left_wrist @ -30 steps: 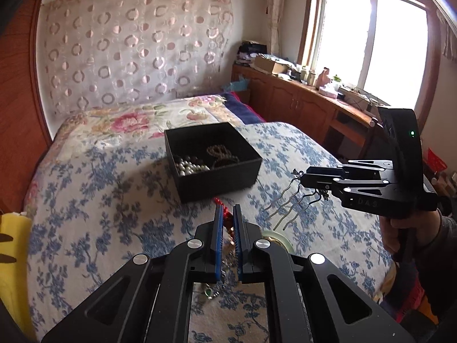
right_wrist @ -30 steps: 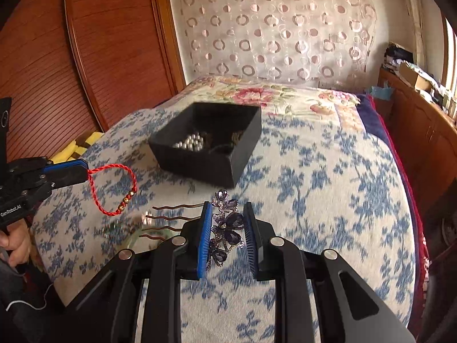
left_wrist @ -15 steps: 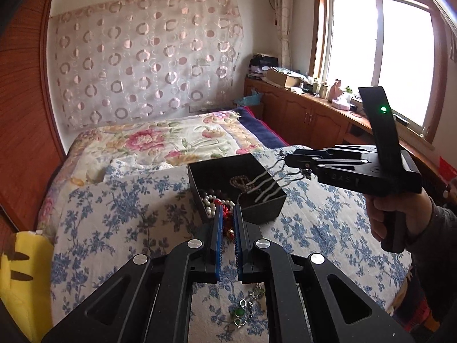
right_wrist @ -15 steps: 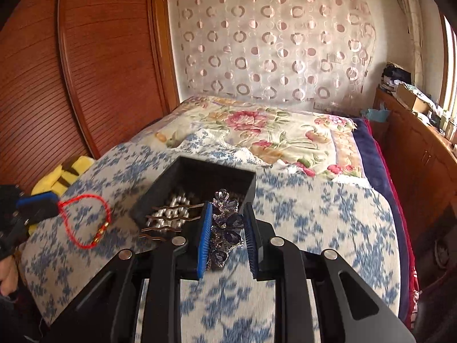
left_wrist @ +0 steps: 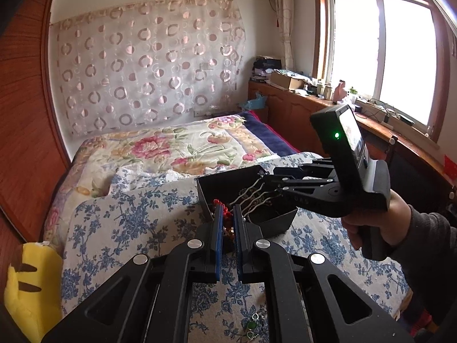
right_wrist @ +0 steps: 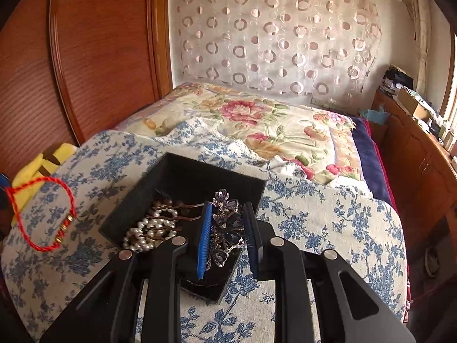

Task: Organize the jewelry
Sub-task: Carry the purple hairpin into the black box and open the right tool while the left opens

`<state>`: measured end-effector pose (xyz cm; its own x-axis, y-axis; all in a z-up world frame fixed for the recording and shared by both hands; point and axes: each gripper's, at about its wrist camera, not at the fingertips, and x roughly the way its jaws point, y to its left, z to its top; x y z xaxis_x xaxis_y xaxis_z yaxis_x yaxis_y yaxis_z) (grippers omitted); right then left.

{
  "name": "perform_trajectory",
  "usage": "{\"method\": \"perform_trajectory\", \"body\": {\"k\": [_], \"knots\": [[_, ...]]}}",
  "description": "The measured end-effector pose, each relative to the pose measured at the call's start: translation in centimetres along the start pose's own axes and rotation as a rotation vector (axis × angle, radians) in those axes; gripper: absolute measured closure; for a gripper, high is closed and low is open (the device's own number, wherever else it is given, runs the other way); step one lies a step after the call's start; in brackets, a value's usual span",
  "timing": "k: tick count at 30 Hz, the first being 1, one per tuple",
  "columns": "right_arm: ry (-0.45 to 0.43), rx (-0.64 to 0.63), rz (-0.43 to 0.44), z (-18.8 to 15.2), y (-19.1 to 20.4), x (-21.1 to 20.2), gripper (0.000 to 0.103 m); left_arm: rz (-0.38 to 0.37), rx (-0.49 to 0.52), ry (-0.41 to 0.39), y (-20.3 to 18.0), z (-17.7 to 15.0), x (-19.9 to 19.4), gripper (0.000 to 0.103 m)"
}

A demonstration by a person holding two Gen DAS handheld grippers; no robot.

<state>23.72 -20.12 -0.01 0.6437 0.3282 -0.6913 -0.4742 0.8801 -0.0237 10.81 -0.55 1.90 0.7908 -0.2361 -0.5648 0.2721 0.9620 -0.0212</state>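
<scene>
Nearest, the right gripper (right_wrist: 227, 238) clamps a jewelled hair comb (right_wrist: 225, 225), its prongs over the pearls (right_wrist: 145, 233) inside the black box (right_wrist: 200, 177). Left of the box, the left gripper (left_wrist: 227, 223) pinches a red cord bracelet (right_wrist: 42, 214) above the floral bedspread (right_wrist: 328, 214).

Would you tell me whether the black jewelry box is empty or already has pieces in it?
Not empty: the black box is open-topped, and a pearl strand and darker beads lie on its floor.

Black gripper frames (left_wrist: 225, 237), blue-padded fingers (right_wrist: 205, 237), silver screws, dark grey sleeve (left_wrist: 428, 245)
</scene>
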Motion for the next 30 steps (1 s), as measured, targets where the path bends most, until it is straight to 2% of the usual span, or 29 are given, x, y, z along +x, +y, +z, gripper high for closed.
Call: {"method": "perform_trajectory", "body": {"k": [5,15,30], "knots": [[0.013,0.027,0.033,-0.2,-0.1,0.8,0.077,-0.001,-0.016,0.000,0.4,0.5,0.5,0.097],[-0.010,0.027,0.060,-0.9,-0.7,-0.8,0.077,0.017,-0.001,0.004,0.2,2.1,2.1,0.097],[-0.014,0.004,0.051,-4.8,-2.3,-4.4,0.077,0.015,0.032,0.032,-2.2,4.8,8.2,0.097]]}}
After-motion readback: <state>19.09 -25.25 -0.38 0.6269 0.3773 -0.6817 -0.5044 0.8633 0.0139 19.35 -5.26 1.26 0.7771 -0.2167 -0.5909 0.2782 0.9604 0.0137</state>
